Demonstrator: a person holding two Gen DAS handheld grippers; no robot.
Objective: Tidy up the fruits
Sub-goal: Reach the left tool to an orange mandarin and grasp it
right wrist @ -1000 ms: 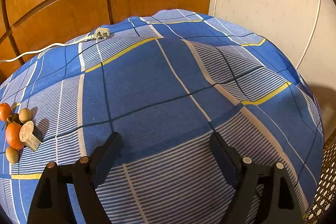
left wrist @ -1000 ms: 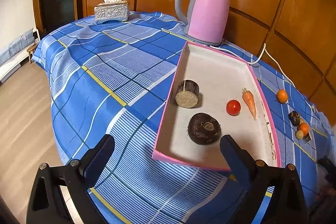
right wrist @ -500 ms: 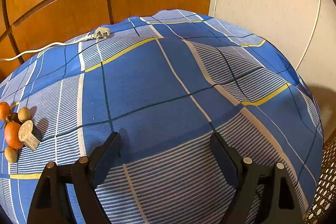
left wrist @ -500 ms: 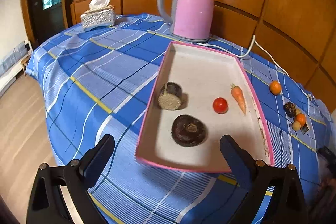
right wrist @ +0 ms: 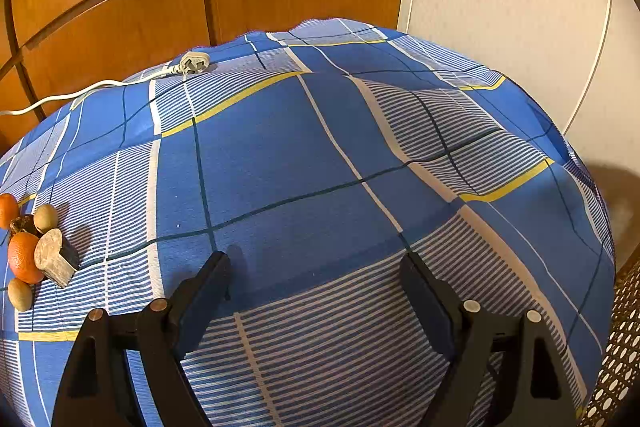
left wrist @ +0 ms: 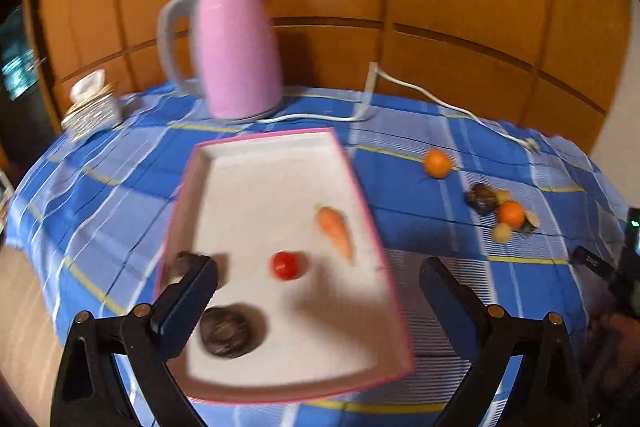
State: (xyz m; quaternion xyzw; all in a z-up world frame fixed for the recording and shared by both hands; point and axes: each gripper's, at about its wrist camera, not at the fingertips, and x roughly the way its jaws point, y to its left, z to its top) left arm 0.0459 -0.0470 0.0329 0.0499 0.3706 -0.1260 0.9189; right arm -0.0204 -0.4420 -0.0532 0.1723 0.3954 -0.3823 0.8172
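Two grippers, both with jaws spread wide and nothing between them. Left gripper (left wrist: 318, 277) hangs over the near end of a pink-rimmed tray (left wrist: 362, 187); right gripper (right wrist: 314, 269) hangs over bare blue plaid tablecloth (right wrist: 280, 147).

Left wrist view is motion-blurred. Inside tray: small carrot (left wrist: 334, 229) toward the right rim, red tomato (left wrist: 286, 265) near the middle, dark round root-like item (left wrist: 226, 331) at the near end, and a cut brownish chunk (left wrist: 180, 265) partly hidden behind the left finger, probably a stub of root, too blurred to say. None of the four touch each other.

On the cloth right of the tray, well apart from it: lone orange (left wrist: 437, 163) farther back; nearer, a tight cluster of a dark round fruit (left wrist: 481, 198), a second orange (left wrist: 511, 213) and a small pale round fruit (left wrist: 501, 233).

Right wrist view shows the same cluster at the far left edge: orange (right wrist: 22, 257) touching a cut woody chunk (right wrist: 54, 261), two small tan round fruits (right wrist: 45, 217), one above and one below.

Pink kettle (left wrist: 236, 55) stands behind the tray, white cord (left wrist: 420, 91) trailing right to a plug (right wrist: 195, 62) lying on the cloth. Tissue box (left wrist: 90, 109) at back left.
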